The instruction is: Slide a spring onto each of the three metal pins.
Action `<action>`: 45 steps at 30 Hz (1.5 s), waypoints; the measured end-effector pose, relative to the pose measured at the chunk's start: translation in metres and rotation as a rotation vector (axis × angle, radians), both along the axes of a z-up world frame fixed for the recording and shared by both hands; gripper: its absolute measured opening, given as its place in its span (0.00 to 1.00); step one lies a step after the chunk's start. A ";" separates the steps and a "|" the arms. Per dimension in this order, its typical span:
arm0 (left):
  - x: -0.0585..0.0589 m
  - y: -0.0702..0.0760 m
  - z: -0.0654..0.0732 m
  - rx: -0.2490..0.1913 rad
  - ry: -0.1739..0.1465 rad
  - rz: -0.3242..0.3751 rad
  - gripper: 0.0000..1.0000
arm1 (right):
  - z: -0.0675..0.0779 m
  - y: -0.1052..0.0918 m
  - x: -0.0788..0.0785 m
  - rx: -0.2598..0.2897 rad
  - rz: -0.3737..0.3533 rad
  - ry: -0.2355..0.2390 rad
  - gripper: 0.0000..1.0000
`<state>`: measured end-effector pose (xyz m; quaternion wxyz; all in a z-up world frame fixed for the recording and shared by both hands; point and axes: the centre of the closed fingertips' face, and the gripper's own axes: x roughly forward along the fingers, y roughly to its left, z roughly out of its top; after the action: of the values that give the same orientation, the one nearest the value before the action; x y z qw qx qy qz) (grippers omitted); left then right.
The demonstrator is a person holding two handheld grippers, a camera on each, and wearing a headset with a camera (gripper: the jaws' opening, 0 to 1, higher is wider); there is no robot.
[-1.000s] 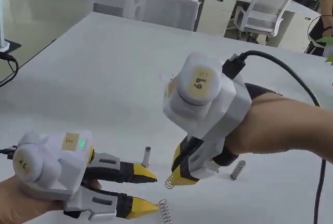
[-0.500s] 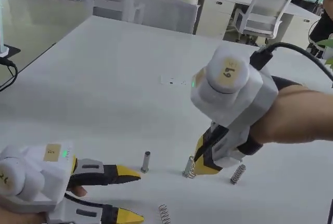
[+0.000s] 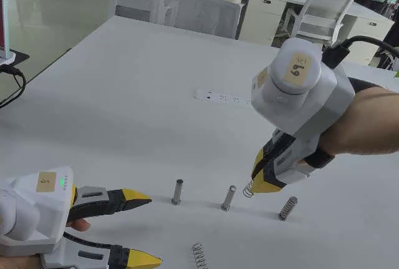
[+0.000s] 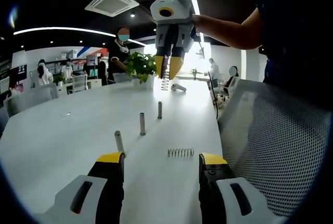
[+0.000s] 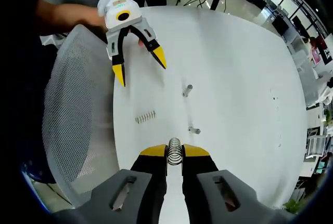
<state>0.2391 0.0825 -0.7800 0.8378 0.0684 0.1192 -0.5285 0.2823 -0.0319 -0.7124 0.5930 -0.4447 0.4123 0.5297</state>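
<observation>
Here, the right gripper [image 3: 262,178] pinches the held spring [image 3: 248,189] by its upper end, so the coil hangs free near the bare middle pin [image 3: 228,198] for threading. The left gripper [image 3: 153,229], jaws spread, hovers near the loose spring [image 3: 199,253]. The right-hand pin [image 3: 287,208] already carries a coil.

Two short grey metal pins stand upright on the white table [image 3: 124,94]: the left pin [image 3: 177,191] and, near it, the middle pin [image 3: 228,198], both bare. In line to their right the standing spring [image 3: 287,208] rises upright; what it sleeves cannot be made out. The loose spring [image 3: 199,255] lies on its side nearer the person. The held spring [image 3: 248,188] hangs pinched by its upper end in the right gripper [image 5: 175,152], clear of the table, just right of the middle pin.
</observation>
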 end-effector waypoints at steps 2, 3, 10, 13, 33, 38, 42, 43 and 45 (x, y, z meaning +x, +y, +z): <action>0.001 0.004 0.000 -0.005 0.002 0.019 0.56 | 0.000 -0.002 0.003 -0.004 -0.005 -0.003 0.07; 0.001 0.007 -0.001 -0.005 0.002 0.032 0.57 | 0.000 -0.003 0.005 -0.010 -0.005 -0.011 0.07; 0.004 0.022 -0.001 -0.018 0.006 0.093 0.63 | -0.002 -0.008 0.013 -0.022 -0.012 -0.011 0.07; 0.003 0.023 -0.001 -0.021 0.008 0.109 0.65 | -0.003 -0.009 0.015 -0.024 -0.017 -0.010 0.07; 0.006 0.023 0.008 -0.034 -0.003 0.152 0.76 | -0.024 -0.005 0.034 -0.063 -0.022 0.003 0.07; 0.007 0.023 0.008 -0.029 -0.005 0.150 0.77 | -0.033 0.001 0.038 -0.077 -0.011 0.009 0.07; 0.008 0.023 0.008 -0.030 -0.008 0.148 0.77 | -0.040 0.004 0.040 -0.083 -0.011 0.021 0.07; 0.008 0.023 0.008 -0.031 -0.007 0.148 0.77 | -0.041 0.005 0.040 -0.083 -0.010 0.020 0.07; 0.008 0.022 0.008 -0.030 -0.008 0.147 0.77 | -0.044 0.005 0.041 -0.090 -0.012 0.024 0.07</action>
<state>0.2470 0.1049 -0.7721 0.8757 0.0491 0.1128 -0.4669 0.3236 -0.0265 -0.7568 0.5706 -0.4622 0.4453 0.5123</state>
